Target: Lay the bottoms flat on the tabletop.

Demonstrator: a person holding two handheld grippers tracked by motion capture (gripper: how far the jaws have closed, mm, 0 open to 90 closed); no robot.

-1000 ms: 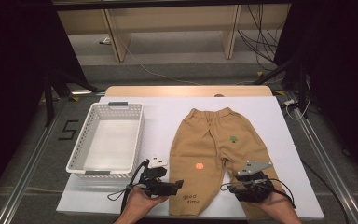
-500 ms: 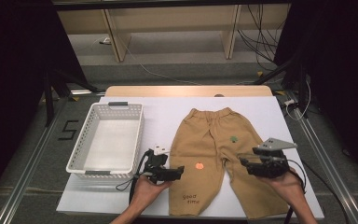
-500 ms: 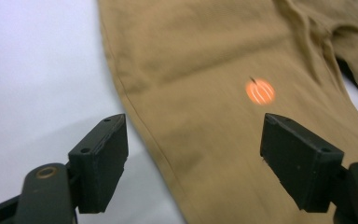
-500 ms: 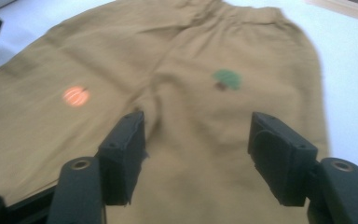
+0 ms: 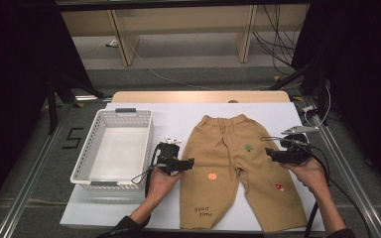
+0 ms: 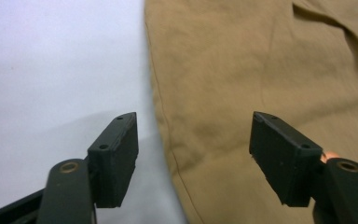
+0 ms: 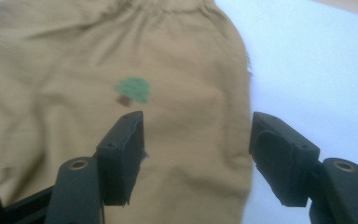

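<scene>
Tan trousers (image 5: 238, 171) lying flat on white table sheet (image 5: 178, 119), right of white basket (image 5: 114, 148); "good time" printed near leg hem. Left gripper (image 5: 191, 162) and right gripper (image 5: 268, 152) hovering at trouser side edges, jaws spread wide, gripping nothing.

Trouser (image 5: 238, 168) hem past bottom edge

"good time" on trousers (image 5: 228, 158); "5" on floor (image 5: 72, 139)
</scene>
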